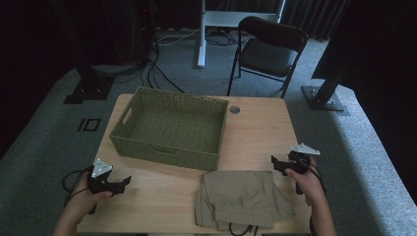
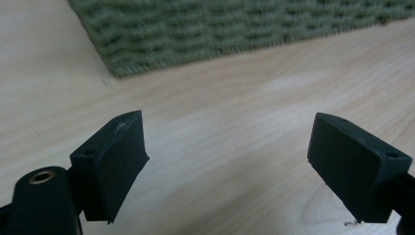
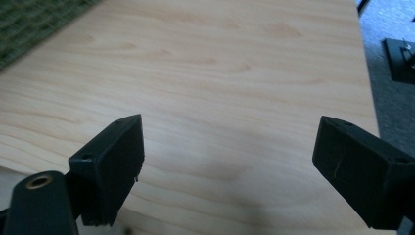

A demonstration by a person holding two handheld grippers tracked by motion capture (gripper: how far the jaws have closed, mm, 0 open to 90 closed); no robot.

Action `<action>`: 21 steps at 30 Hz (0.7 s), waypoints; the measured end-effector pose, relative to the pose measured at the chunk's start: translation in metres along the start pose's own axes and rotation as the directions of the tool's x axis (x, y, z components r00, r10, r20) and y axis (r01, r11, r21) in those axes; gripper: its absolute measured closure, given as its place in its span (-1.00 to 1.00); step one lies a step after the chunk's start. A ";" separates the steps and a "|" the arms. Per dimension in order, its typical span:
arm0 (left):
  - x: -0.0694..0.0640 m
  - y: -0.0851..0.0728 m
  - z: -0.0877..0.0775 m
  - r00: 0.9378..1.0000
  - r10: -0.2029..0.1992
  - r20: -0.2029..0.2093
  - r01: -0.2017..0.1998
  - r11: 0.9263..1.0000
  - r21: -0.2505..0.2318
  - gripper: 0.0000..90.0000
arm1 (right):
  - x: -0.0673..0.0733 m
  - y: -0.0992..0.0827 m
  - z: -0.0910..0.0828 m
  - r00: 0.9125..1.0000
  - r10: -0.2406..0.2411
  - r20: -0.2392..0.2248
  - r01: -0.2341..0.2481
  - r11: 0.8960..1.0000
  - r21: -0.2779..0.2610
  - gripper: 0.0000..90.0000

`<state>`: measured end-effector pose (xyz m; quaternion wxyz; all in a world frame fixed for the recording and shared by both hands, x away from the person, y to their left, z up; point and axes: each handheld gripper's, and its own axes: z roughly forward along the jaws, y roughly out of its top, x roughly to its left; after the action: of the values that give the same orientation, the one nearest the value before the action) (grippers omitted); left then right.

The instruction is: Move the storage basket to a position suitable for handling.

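A folded khaki garment (image 1: 241,197) lies at the table's near edge, right of centre. Behind it stands an olive woven basket (image 1: 169,127) with nothing visible inside. My left gripper (image 1: 124,183) hovers over the near left part of the wooden table (image 1: 260,128), jaws wide open with only bare wood between them (image 2: 227,161); the basket's wall (image 2: 205,29) lies ahead of it. My right gripper (image 1: 275,162) hangs just right of the garment, also open over bare wood (image 3: 227,161).
A black folding chair (image 1: 268,49) stands behind the table's far edge. A small round grommet (image 1: 234,109) sits in the tabletop beside the basket. Black stand feet (image 1: 324,98) rest on the grey carpet at both sides.
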<state>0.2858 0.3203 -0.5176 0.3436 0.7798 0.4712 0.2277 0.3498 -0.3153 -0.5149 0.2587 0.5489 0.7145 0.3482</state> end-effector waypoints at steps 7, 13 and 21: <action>0.008 0.016 -0.007 1.000 -0.002 0.013 0.003 0.998 -0.058 -0.66 | 0.015 0.018 -0.003 0.999 -0.022 -0.035 0.021 0.999 -0.027 -0.74; 0.013 0.028 -0.010 1.000 0.017 0.020 -0.015 0.997 -0.080 -0.66 | 0.026 0.028 -0.004 0.998 -0.032 -0.062 0.029 0.999 -0.044 -0.74; 0.018 0.049 -0.015 0.999 0.027 0.023 -0.023 0.990 -0.141 -0.66 | 0.040 0.040 -0.005 0.995 -0.045 -0.095 0.039 0.997 -0.061 -0.72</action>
<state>0.3125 0.3259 -0.4707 0.4006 0.7622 0.4398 0.2551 0.3600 -0.2716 -0.4800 0.2474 0.5086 0.7268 0.3897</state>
